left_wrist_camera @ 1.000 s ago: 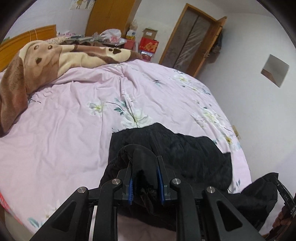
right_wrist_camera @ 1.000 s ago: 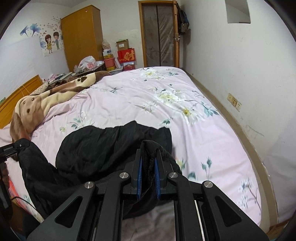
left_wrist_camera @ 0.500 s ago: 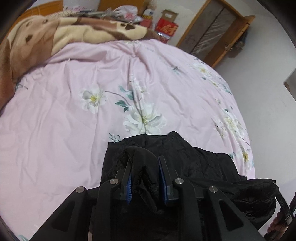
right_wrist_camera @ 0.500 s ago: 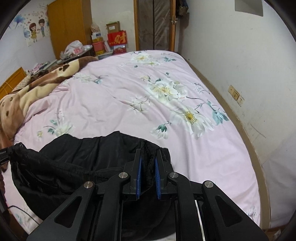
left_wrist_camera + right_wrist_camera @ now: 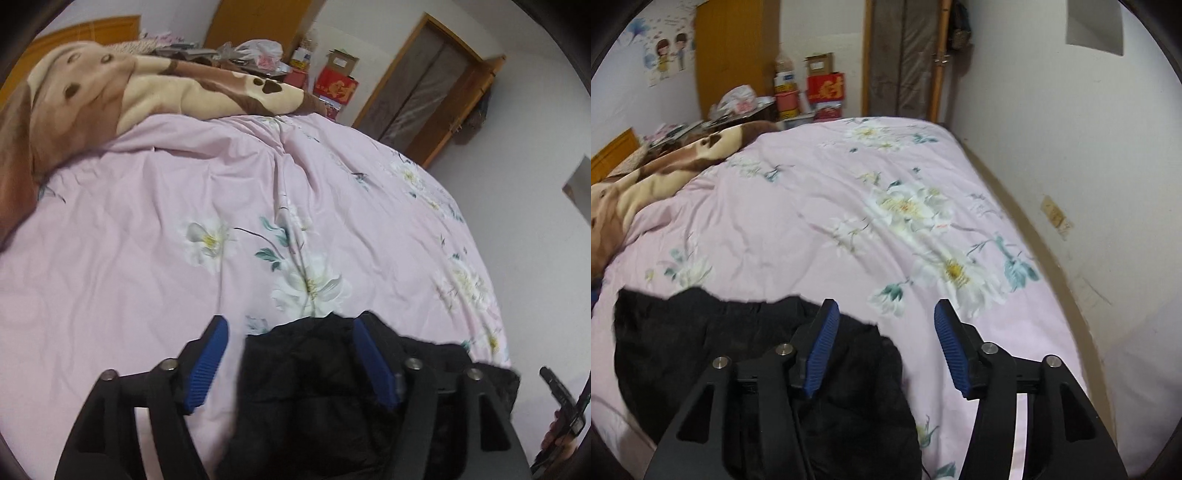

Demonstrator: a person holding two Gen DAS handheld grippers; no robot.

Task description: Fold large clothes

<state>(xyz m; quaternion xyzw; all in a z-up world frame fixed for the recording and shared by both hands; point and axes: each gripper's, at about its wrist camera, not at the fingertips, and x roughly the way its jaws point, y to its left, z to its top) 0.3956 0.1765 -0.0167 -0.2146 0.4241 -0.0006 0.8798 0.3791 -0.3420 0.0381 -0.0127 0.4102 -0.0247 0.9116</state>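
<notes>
Setting: bedroom, with a pink floral bedspread [image 5: 184,229] covering the bed; a brown and cream plush blanket [image 5: 110,96] is heaped at the far left corner.
Garment: black padded garment [image 5: 701,343] lies bunched along the near edge of the bed, its long axis running left to right between the two tools.
Left gripper [image 5: 291,362]: jaws spread wide, holding nothing; the garment's left end sits between and under its blue pads.
Right gripper [image 5: 882,347]: jaws also wide and empty; only its left pad hangs over the cloth, the right one over bare bedspread.
Key relation: the garment's mass lies leftward of the right tool and directly ahead of the left, so the left hand looks nearer for a fresh hold.
Stage, as a judgement: cloth laid down and not gripped; a new grasp on an edge seems due.
</notes>
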